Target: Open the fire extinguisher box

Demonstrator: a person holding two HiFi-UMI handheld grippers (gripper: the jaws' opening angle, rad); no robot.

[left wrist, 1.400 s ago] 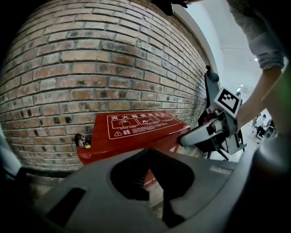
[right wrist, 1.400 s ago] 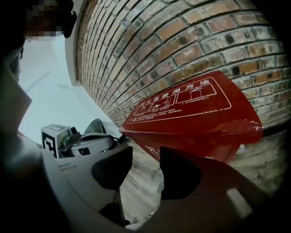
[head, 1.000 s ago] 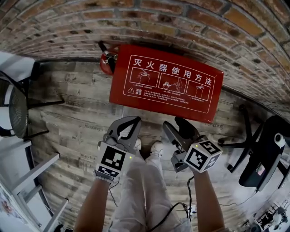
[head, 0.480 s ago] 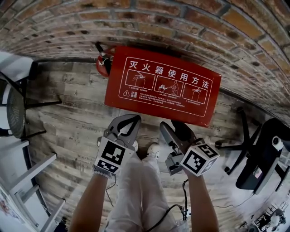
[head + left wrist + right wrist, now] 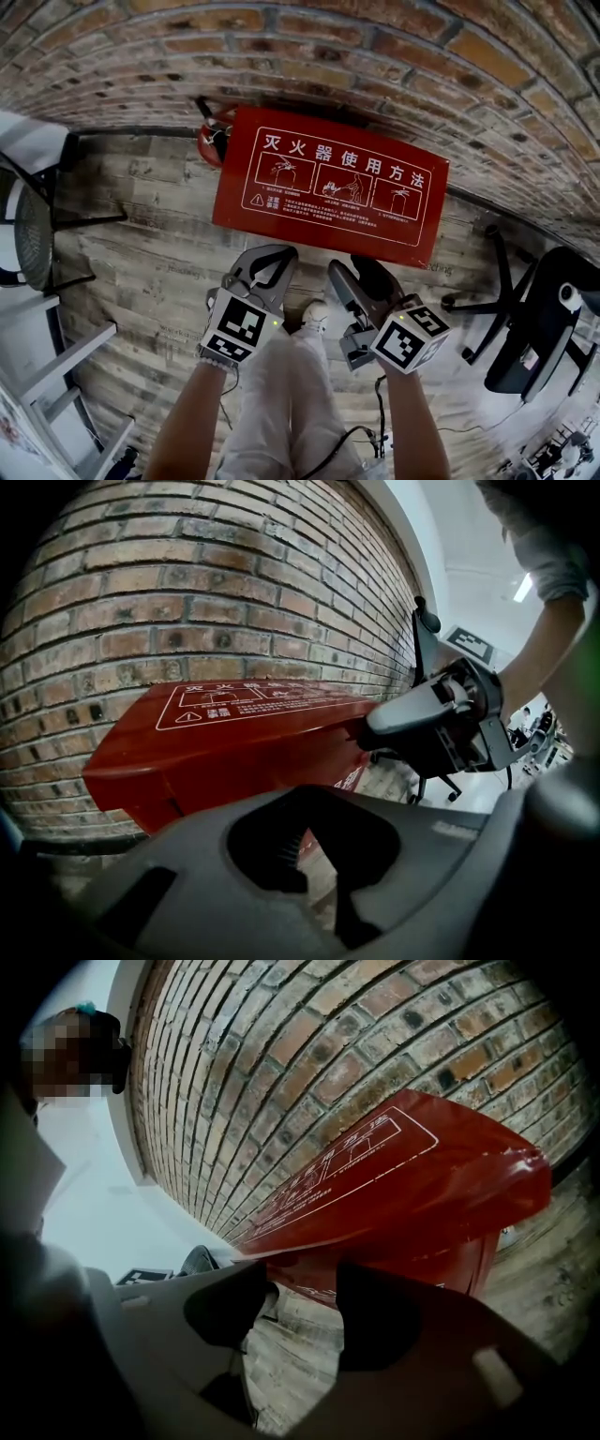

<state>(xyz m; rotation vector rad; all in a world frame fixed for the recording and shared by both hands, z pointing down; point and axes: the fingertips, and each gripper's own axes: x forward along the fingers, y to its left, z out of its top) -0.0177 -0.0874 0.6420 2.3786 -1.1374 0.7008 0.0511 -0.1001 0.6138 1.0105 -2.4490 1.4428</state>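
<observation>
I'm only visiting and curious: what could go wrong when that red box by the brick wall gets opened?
The shut left tool could slip off the smooth closed lid, letting it drop back. The box stands close to the brick wall, so a raised lid may strike it. A cable trails beside the person's legs and might snag.

Brick wall (image 5: 394, 56) across the top, meeting a weathered plank floor (image 5: 150, 253). A red cylinder (image 5: 212, 142) with black fittings sits at the wall's foot. Black swivel chair (image 5: 536, 328) at right, on castors. A second dark chair (image 5: 30, 225) at left edge, well apart from the first. White frame (image 5: 70, 361) in the lower left corner. Pale trousers (image 5: 295, 403) and light shoes (image 5: 315, 313) at centre, with a black cable (image 5: 349, 437) trailing just beside.
</observation>
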